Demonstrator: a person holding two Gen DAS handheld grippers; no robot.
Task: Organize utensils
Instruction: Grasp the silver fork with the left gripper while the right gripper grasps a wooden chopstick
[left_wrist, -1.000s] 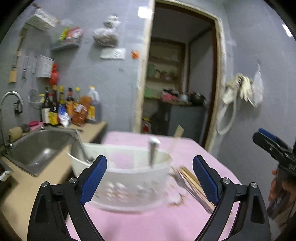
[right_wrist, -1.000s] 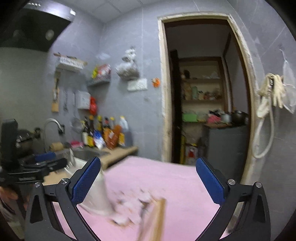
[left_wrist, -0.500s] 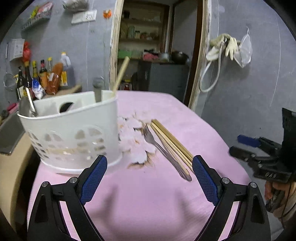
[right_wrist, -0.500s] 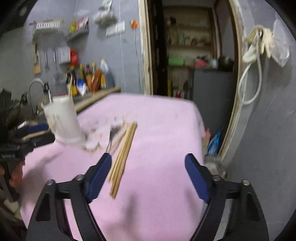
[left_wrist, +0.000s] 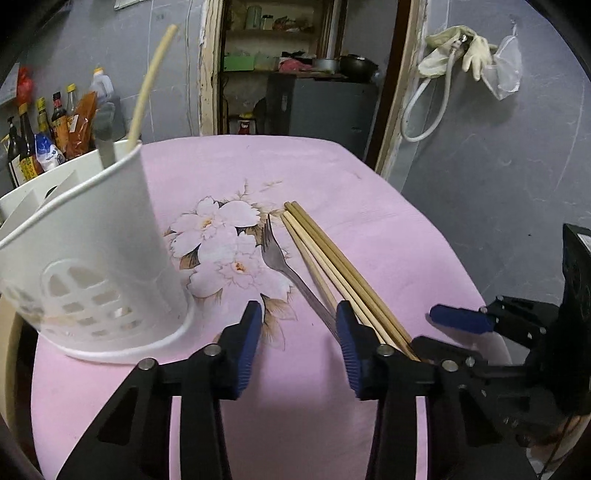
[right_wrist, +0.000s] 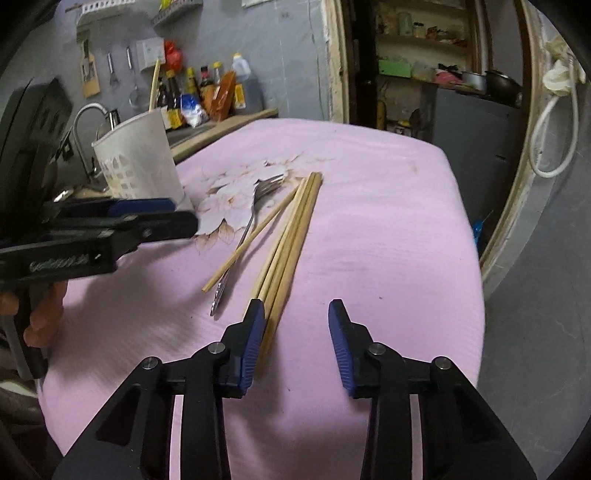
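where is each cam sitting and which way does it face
Left wrist: on the left hand-held gripper, facing across the pink table toward the doorway, over fork and chopsticks; the right hand-held gripper shows at right.
Right wrist: on the right gripper, behind the chopsticks' near ends; the left gripper and the person's fingers show at left.
Shared: fork, chopsticks, white basket.

A matt pink cloth with a printed pale flower (left_wrist: 229, 243) covers the table (right_wrist: 388, 229). The white perforated utensil basket (left_wrist: 92, 258) looks like smooth plastic. The slim grey fork (left_wrist: 275, 258) is dull metal; the long tan chopsticks (right_wrist: 291, 236) are bare, unvarnished wood.
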